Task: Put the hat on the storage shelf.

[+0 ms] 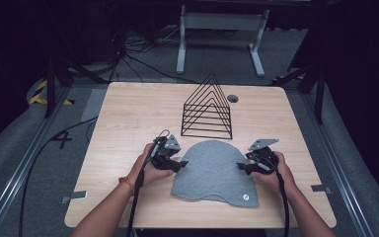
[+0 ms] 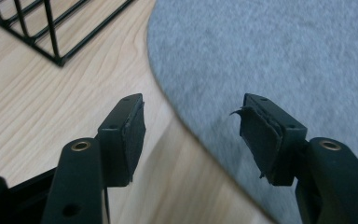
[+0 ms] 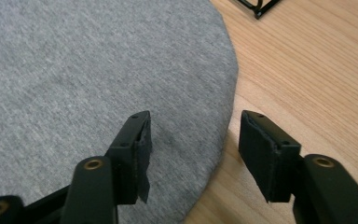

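Observation:
A grey knit beanie (image 1: 214,172) lies flat on the wooden table (image 1: 128,113), its rounded crown pointing toward the far side. My left gripper (image 1: 180,164) is open at the beanie's left edge; in the left gripper view its jaws straddle the grey cloth (image 2: 279,60) edge just above the wood, with nothing held. At the beanie's right edge my right gripper (image 1: 240,167) is open too. In the right gripper view its jaws straddle the beanie's (image 3: 98,70) curved rim, one over cloth, one over bare wood.
A black wire rack (image 1: 208,109) with triangular dividers stands just behind the beanie, its corner showing in the left gripper view (image 2: 37,28). A round cable hole (image 1: 233,98) sits at the table's back. A white table frame (image 1: 220,29) and cables lie on the floor beyond.

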